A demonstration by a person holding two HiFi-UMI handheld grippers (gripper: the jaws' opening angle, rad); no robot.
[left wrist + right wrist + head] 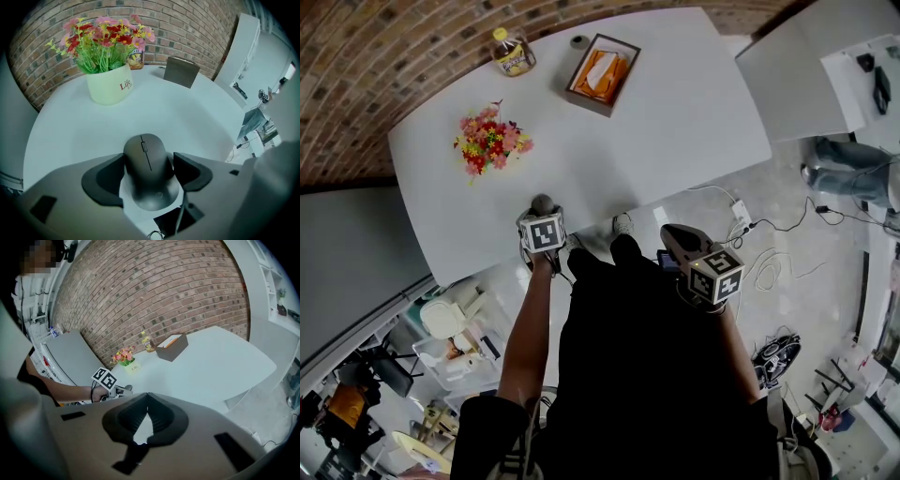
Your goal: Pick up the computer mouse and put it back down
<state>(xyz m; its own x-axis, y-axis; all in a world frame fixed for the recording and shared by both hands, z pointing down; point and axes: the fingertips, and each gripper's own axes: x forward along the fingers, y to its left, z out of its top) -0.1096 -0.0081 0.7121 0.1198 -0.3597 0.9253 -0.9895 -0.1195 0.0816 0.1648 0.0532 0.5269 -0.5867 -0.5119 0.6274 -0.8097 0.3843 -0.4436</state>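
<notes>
Item one, left gripper (149, 165): jaws closed in on the computer mouse (144, 154), one pad against each flank, nose of the mouse pointing away from me. Position: over the white table (675, 122), near its front edge; whether the mouse rests on the top or is just clear of it I cannot tell. Item two, right gripper (147, 401): jaw tips pressed together on nothing, held off the table over the floor, well apart from the work. Further stock on the table: a pot of flowers (110, 84), a tissue box (602, 73) and a bottle (513, 52), all well beyond the mouse. Hazards noted: the flanks are smooth and rounded, so a light squeeze could let the mouse slide out forward, and a careless set-down this near the edge could send it over.
</notes>
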